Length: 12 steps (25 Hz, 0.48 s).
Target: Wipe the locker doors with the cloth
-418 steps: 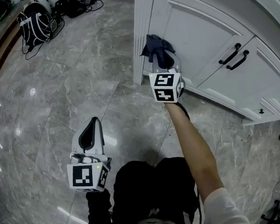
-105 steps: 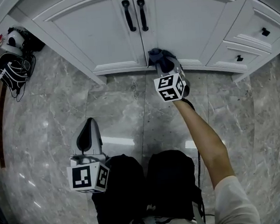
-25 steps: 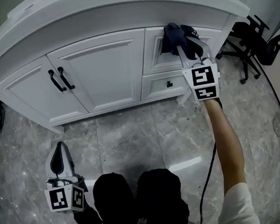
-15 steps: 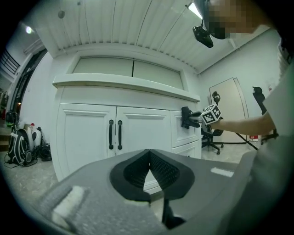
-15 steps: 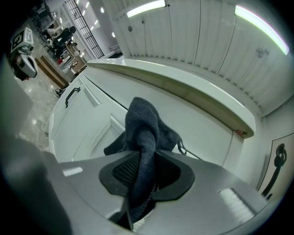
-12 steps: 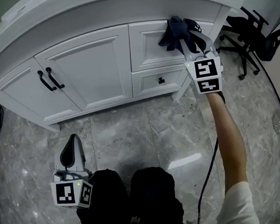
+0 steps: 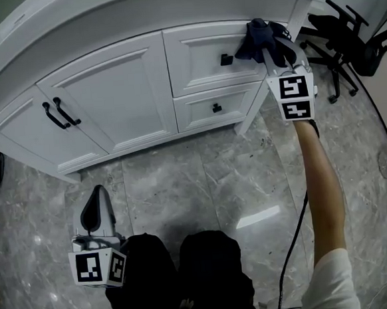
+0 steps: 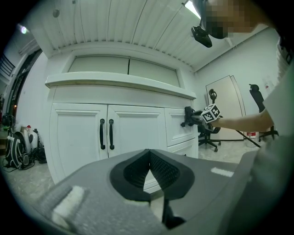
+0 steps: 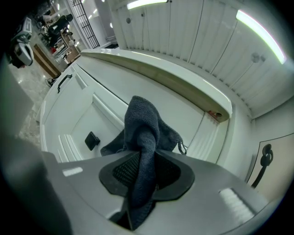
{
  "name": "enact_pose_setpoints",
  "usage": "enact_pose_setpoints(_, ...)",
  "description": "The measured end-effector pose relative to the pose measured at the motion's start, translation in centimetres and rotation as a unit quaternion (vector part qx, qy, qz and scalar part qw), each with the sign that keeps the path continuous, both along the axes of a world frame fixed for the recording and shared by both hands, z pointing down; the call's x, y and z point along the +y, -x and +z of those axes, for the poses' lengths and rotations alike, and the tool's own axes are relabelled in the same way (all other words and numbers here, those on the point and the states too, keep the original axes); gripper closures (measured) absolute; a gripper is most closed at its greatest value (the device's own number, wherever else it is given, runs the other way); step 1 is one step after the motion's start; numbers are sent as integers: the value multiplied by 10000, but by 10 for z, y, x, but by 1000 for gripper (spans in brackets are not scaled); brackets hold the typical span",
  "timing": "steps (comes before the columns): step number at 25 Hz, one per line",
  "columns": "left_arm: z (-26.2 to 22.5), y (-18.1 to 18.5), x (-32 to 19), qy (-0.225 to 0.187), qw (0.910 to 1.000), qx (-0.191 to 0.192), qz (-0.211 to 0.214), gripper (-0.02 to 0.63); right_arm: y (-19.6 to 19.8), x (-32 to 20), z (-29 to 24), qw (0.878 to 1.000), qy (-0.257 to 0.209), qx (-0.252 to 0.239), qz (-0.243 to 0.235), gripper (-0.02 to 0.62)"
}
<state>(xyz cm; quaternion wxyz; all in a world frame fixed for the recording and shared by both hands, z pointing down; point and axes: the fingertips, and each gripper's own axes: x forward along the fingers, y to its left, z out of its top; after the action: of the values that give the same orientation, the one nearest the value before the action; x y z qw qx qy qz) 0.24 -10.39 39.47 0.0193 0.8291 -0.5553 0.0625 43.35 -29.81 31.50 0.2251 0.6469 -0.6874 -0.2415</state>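
Between the jaws of the right gripper [image 9: 144,158] sits the dark blue cloth [image 9: 143,124]. The jaws are squeezed shut on it, and one thick fold is pinched tight in the middle. A little bit of cloth hangs down below the jaws. The rest sticks up in a lump past the tips.

Just past that lump is the white front of the top drawer [image 9: 87,119]. The cloth is right up against it, near its right end. To the left of the jaws, on the same drawer front, is a small black knob [image 9: 92,140]. Higher up, above the jaws, runs the white top of the locker [image 9: 156,69].

Seen from the head view, this gripper is held up on a stretched-out arm [image 7: 318,174]. A black chair [image 7: 344,32] stands off to the right of the jaws, beside the locker.

Down low, the left gripper [image 7: 96,195] is over the grey stone floor [image 7: 202,176], well apart from the locker. Its jaws are closed, the tips meet, and nothing is between them. Far ahead of these jaws are two white doors [image 8: 138,133] with two black handles [image 8: 102,134] side by side. Far off to the right of the jaws, the other gripper and the cloth show small at the top drawer.
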Motion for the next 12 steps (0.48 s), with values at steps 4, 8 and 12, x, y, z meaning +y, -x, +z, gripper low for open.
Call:
enact_pose_setpoints(4, 1, 2, -1, 14, 10000, -19, -17, 604, -7, 1, 3, 9999, -71, -89, 113, 512)
enact_pose_setpoints(8, 2, 8, -2, 35, 10000, -19, -68, 604, -12, 2, 16, 9997, 15, -161, 185, 512)
enact_pose_setpoints(12, 5, 10, -1, 56, 10000, 1, -76, 604, -12, 2, 40, 9993, 228, -202, 210, 512)
